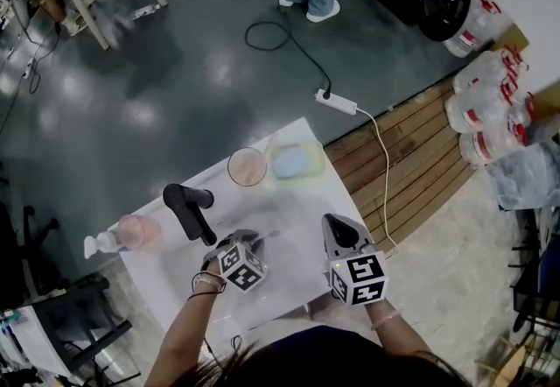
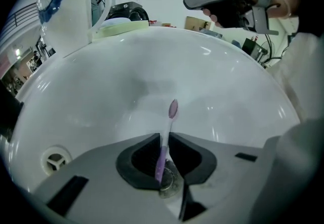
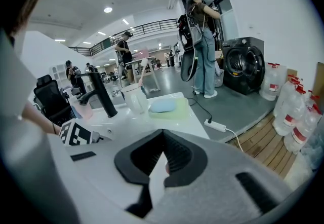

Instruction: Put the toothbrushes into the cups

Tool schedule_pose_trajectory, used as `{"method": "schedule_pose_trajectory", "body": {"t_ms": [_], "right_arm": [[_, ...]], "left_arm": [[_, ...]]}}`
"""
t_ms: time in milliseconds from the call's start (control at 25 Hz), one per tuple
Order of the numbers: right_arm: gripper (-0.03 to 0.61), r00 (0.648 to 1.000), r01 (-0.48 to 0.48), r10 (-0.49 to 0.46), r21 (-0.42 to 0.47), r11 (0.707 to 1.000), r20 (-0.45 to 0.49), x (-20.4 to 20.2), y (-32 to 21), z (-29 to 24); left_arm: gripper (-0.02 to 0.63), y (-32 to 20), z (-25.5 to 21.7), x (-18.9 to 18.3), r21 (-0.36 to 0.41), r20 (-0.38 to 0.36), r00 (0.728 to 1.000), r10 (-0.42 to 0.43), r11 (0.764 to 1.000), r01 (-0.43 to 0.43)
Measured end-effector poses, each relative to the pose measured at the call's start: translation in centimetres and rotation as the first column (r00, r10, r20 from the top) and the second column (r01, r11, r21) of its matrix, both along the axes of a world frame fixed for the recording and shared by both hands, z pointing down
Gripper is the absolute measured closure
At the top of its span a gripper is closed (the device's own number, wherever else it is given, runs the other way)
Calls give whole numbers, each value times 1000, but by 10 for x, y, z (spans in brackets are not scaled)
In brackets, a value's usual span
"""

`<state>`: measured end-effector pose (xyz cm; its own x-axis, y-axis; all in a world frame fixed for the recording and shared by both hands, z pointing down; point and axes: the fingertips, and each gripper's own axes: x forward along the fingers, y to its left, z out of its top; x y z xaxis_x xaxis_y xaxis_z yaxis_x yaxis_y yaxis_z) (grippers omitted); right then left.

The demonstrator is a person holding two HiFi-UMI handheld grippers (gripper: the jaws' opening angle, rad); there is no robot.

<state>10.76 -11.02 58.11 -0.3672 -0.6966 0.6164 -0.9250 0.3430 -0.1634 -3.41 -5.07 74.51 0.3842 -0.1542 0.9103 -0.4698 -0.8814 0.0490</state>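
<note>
White sink [image 2: 228,86] curves all around our left gripper [image 2: 164,139], which points down into the bowl. Its two jaws are pinched onto the thin stem of a purple toothbrush [image 2: 169,121]. The brush is long and skinny, and it runs the same way the gripper points. Its bottom end sits back between the jaws, over the drain [image 2: 171,183]. Its brushy head sticks out in front, away from us.

The cup [image 2: 71,12] is where the brush has to go. It stands on the counter past the far rim of the sink, up and off to the left in the left gripper view, beside a green soap dish [image 2: 121,26]. So the cup is higher than the brush and well apart from it, with the sink wall between them. We think the next move is to lift the brush out of the bowl, carry it over the rim, and tip it so one end can drop into the cup's open top.

Our right gripper [image 3: 163,134] hangs above the right side of the counter. Its jaws are pressed together with nothing in them. The left one has the brush and is nearer the cup, so it should do the carrying.
</note>
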Motion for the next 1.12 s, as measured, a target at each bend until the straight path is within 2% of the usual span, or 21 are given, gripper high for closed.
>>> {"method": "schedule_pose_trajectory", "body": {"t_ms": [120, 600, 1120], "right_arm": [[578, 1000, 1, -1, 5, 1000, 2, -1, -1, -2], [577, 999, 26, -26, 26, 999, 20, -8, -4, -9], [578, 994, 92, -95, 55, 994, 53, -25, -12, -23]], "left_arm": [[581, 1, 0, 0, 3, -1, 1000, -5, 1000, 5], [584, 0, -12, 8, 0, -23, 999, -24, 1000, 24], [584, -5, -51, 15, 42, -89, 990, -110, 993, 114]]}}
